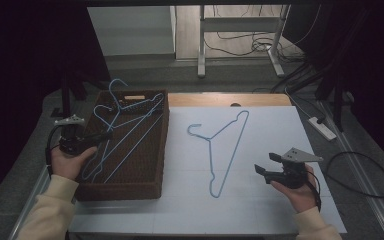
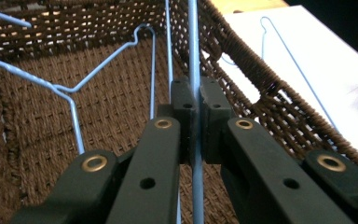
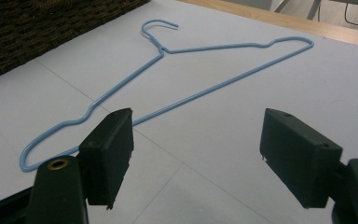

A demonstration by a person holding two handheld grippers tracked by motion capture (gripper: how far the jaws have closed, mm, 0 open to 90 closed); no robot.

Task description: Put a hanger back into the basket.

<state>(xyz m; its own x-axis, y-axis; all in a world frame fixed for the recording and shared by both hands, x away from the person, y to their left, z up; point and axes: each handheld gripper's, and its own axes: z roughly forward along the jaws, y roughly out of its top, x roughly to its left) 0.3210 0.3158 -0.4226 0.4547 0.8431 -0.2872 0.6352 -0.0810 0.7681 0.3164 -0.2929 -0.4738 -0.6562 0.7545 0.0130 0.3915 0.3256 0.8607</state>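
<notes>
A brown woven basket [image 1: 120, 191] stands on the left of the table with a few blue wire hangers in it. My left gripper [image 1: 106, 135] reaches into it and is shut on one blue hanger's wire [image 2: 194, 70], which runs straight up between the jaws. Another hanger [image 2: 74, 88] lies on the basket floor [image 2: 37, 140]. A separate blue hanger [image 1: 209, 139] lies flat on the white sheet, hook toward the basket. My right gripper [image 1: 264, 166] hovers to its right, open, with nothing between its fingers. In the right gripper view this hanger [image 3: 162, 50] lies just beyond the gripper [image 3: 198, 158].
The white sheet [image 1: 260, 210] covers the table, with a wooden strip [image 1: 260, 100] along the far edge. On the floor to the right lie a power strip [image 1: 322, 127] and looped cables [image 1: 365, 175]. A metal frame [image 1: 240, 30] stands behind the table.
</notes>
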